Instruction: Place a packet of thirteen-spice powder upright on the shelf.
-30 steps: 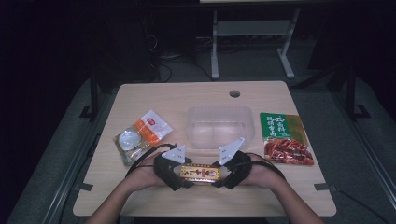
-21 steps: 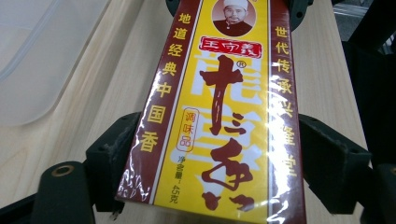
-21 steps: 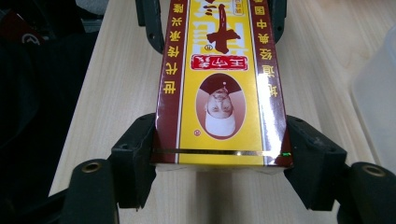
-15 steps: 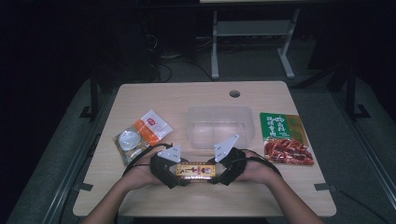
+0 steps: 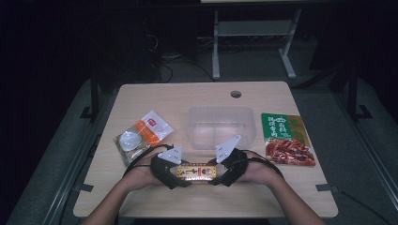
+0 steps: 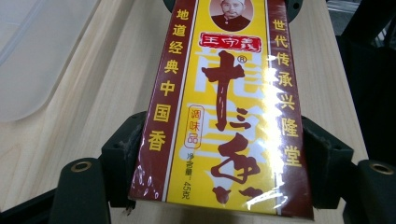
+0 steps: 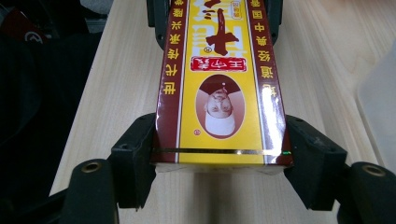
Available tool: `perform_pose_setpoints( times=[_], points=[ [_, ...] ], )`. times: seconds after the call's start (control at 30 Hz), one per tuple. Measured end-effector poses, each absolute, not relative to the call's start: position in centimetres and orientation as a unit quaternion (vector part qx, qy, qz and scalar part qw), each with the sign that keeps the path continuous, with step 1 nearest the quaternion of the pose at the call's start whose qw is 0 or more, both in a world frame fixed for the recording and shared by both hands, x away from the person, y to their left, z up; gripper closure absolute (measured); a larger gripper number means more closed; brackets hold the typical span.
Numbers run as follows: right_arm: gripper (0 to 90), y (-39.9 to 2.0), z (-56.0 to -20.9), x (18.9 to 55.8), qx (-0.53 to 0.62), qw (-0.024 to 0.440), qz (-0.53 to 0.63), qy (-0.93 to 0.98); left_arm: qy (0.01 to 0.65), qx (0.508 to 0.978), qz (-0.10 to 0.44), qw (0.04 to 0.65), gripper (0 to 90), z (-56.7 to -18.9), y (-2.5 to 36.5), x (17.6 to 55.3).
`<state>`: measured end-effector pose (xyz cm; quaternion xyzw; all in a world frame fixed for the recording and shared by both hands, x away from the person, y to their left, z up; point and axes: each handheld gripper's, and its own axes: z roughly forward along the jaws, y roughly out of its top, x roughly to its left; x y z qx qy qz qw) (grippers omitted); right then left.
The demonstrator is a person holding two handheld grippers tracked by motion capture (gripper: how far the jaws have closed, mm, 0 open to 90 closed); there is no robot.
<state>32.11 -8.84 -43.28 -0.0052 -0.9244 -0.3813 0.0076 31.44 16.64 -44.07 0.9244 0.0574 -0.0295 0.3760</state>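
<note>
We hold yellow-and-maroon cardboard spice box (image 5: 196, 172) near front edge of wooden table (image 5: 155, 96); left gripper (image 5: 176, 174) jaws just closing onto one end, pads touching; right gripper (image 5: 217, 173) clamped on other end

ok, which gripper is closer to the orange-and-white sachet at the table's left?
Left. The left gripper sits just in front of the orange-and-white sachet, holding one end of the yellow box. The right gripper holds the box's far end, farther away.
</note>
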Motion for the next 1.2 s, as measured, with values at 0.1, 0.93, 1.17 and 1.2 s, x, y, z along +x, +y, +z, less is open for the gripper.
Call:
perform_pose_setpoints(
  times=[0.1,0.93,1.17,1.2],
  points=[
    [32.1,-8.8,-43.3,32.1,-0.003,0.007,-0.381,-0.924,0.053,0.925,-0.028,0.375,28.9,-44.0,16.7,31.4],
    [13.7,-10.4,-43.1,31.3,-0.063,-0.04,-0.36,-0.93,0.066,0.914,-0.033,0.399,31.5,-43.2,17.8,31.9],
    [13.5,-13.2,-43.5,30.0,-0.109,-0.041,-0.36,-0.926,0.069,0.914,-0.032,0.399,31.5,-43.2,17.6,32.2],
    [13.5,-13.5,-43.6,29.6,-0.128,-0.035,-0.36,-0.923,0.07,0.914,-0.033,0.399,31.5,-43.2,17.5,32.2]
  ],
)
